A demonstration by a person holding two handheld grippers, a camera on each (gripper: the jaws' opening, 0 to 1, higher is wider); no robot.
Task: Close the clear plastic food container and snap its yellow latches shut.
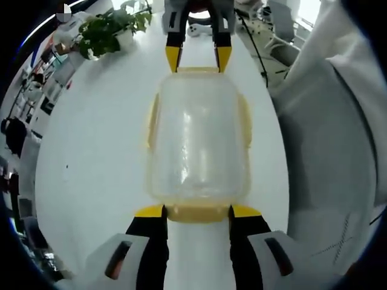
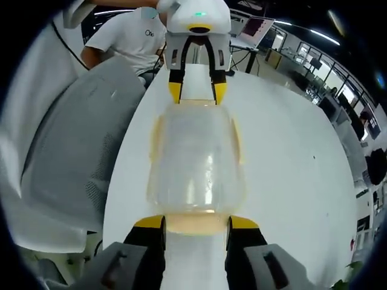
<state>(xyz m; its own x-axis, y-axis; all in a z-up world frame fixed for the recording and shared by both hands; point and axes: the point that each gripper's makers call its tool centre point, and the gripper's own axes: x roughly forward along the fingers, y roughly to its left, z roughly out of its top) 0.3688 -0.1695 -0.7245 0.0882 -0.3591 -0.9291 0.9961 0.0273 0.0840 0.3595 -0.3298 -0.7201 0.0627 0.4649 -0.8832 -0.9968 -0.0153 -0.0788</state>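
The clear plastic container (image 1: 198, 139) lies lengthwise on the white table (image 1: 91, 157) with its lid on. Yellow latches (image 1: 245, 121) run along both long sides and both short ends. My left gripper (image 1: 198, 211) is open, its yellow-tipped jaws standing either side of the near end latch (image 1: 197, 214). At the far end, my right gripper (image 1: 198, 59) is also open at the opposite latch. In the right gripper view the same container (image 2: 196, 163) sits between my right gripper (image 2: 196, 222) below and my left gripper (image 2: 196, 92) above, with a yellow end latch (image 2: 195, 225) between the near jaws.
A potted green plant (image 1: 109, 30) stands at the table's far left. White fabric over a chair (image 1: 329, 151) crowds the table's right edge. A grey mesh office chair (image 2: 78, 163) is beside the table (image 2: 296, 157), a person in a white shirt (image 2: 130, 36) sits behind it, and a laptop (image 2: 254, 27) is at the back.
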